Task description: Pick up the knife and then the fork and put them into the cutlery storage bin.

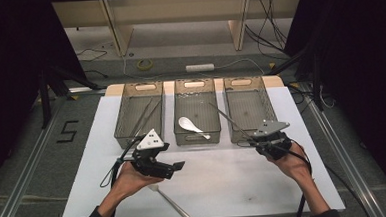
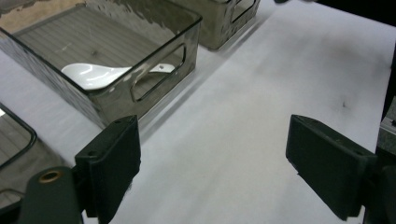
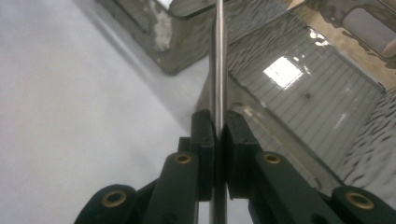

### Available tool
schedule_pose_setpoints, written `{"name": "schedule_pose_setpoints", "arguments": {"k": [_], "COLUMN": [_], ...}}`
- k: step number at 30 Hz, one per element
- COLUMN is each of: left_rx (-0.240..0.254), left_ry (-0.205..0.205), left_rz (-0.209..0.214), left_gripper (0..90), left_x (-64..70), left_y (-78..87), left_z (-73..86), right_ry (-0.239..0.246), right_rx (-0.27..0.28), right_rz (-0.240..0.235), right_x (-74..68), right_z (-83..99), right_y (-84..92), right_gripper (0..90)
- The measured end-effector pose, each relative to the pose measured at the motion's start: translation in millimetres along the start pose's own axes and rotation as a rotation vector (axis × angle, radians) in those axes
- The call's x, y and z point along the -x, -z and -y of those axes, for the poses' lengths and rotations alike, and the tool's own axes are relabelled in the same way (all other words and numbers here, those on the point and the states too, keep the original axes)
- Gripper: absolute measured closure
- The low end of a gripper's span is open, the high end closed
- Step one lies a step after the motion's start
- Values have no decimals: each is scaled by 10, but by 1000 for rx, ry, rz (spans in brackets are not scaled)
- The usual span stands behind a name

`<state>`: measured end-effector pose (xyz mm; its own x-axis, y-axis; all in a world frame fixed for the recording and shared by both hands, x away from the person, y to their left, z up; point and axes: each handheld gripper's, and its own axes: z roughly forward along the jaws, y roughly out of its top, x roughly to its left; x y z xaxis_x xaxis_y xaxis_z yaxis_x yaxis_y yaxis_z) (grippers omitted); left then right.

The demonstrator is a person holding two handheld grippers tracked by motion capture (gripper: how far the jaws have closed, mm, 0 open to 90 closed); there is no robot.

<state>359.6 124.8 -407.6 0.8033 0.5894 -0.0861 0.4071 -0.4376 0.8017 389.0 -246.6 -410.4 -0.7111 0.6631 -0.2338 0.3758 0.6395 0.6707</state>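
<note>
Three clear grey bins stand in a row. The middle bin (image 1: 194, 82) (image 2: 159, 70) holds a white spoon (image 1: 189, 124) (image 2: 91, 74). My right gripper (image 1: 254, 141) (image 3: 219, 126) is shut on a thin metal rod (image 1: 229, 119) (image 3: 218, 56), which slants up and to the left over the near-left corner of the right bin (image 1: 263, 105) (image 3: 303, 93). My left gripper (image 1: 171, 168) (image 2: 212, 172) is open above the white table top, in front of the left and middle bins, with nothing between its fingers.
The left bin (image 1: 126, 112) holds thin metal sticks (image 1: 144, 118). A white long-handled utensil (image 1: 170, 201) lies on the table near the front edge, just right of my left hand. Cables and wooden legs lie on the floor beyond the table.
</note>
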Motion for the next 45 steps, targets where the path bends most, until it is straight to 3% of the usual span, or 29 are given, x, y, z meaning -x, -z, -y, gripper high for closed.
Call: {"name": "schedule_pose_setpoints", "arguments": {"k": [5, 6, 7, 8, 9, 10, 16, 27, 32, 35, 45], "left_rx": [24, 31, 37, 46, 49, 52, 70, 59, 64, 63, 53], "left_ry": [15, 18, 18, 21, 20, 20, 9, -5, 2, 1, -5], "left_rz": [-8, -11, -12, -11, -14, -14, -18, -35, -35, -40, -40], "left_gripper": [172, 171, 171, 172, 172, 172, 171, 166, 165, 163, 163], "left_x": [-8, -7, -9, -6, -5, 0, 15, 24, 15, 15, 21], "left_y": [6, 13, 17, 23, 29, 36, 66, 70, 84, 82, 80], "left_z": [64, 78, 87, 99, 107, 115, 140, 176, 189, 193, 196], "right_ry": [-101, -137, -137, -182, -182, -231, -304, -383, -412, -435, -457], "right_rx": [14, 24, 24, 33, 33, 28, 13, -69, -90, -131, -193], "right_rz": [-12, -10, -10, -24, -24, -33, -16, 45, 54, 69, 88], "right_x": [178, 279, 279, 367, 367, 472, 676, 856, 874, 891, 875], "right_z": [-99, -160, -160, -205, -205, -259, -358, -497, -477, -449, -421], "right_y": [-2, -4, -4, -7, -7, -21, -105, -390, -477, -567, -712], "right_gripper": [845, 845, 845, 845, 845, 845, 845, 844, 844, 843, 841]}}
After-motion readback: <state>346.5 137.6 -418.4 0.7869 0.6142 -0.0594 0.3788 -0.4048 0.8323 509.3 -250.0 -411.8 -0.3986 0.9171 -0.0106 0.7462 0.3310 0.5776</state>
